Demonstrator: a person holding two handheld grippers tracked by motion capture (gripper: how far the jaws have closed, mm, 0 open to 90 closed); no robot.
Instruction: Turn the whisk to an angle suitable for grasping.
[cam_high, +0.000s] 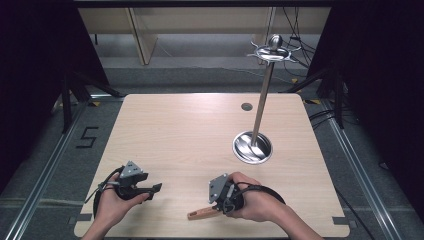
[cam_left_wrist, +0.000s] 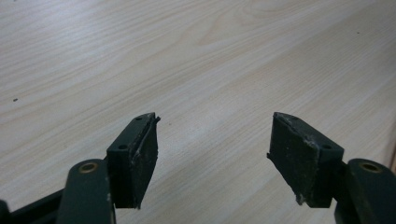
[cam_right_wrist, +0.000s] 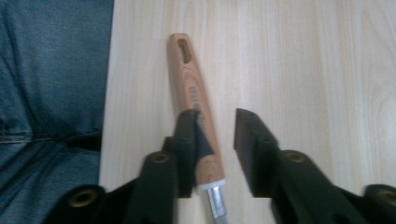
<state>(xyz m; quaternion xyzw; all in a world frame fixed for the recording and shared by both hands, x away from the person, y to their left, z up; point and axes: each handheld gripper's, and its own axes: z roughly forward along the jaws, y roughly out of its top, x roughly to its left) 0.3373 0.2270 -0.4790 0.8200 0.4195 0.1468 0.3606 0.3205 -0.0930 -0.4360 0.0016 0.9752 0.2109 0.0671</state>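
Observation:
A utensil with a wooden handle (cam_right_wrist: 191, 88) lies flat near the table's front edge. Its handle has a slot at the far end, and a metal shaft (cam_right_wrist: 216, 205) runs back under the camera. My right gripper (cam_right_wrist: 217, 128) is open around the handle, which rests against one jaw with a gap to the other. In the high view the handle (cam_high: 201, 214) sticks out to the left of the right gripper (cam_high: 218, 206). My left gripper (cam_left_wrist: 215, 135) is open over bare wood with nothing between its pads. It sits at the front left (cam_high: 156, 188), jaws pointing right.
A metal stand with a round base (cam_high: 252, 147), a tall pole and hooks at its top (cam_high: 273, 51) rises at the right of the wooden table (cam_high: 190, 130). A cable hole (cam_high: 246, 106) lies behind it. The person's jeans (cam_right_wrist: 46, 93) show past the table's front edge.

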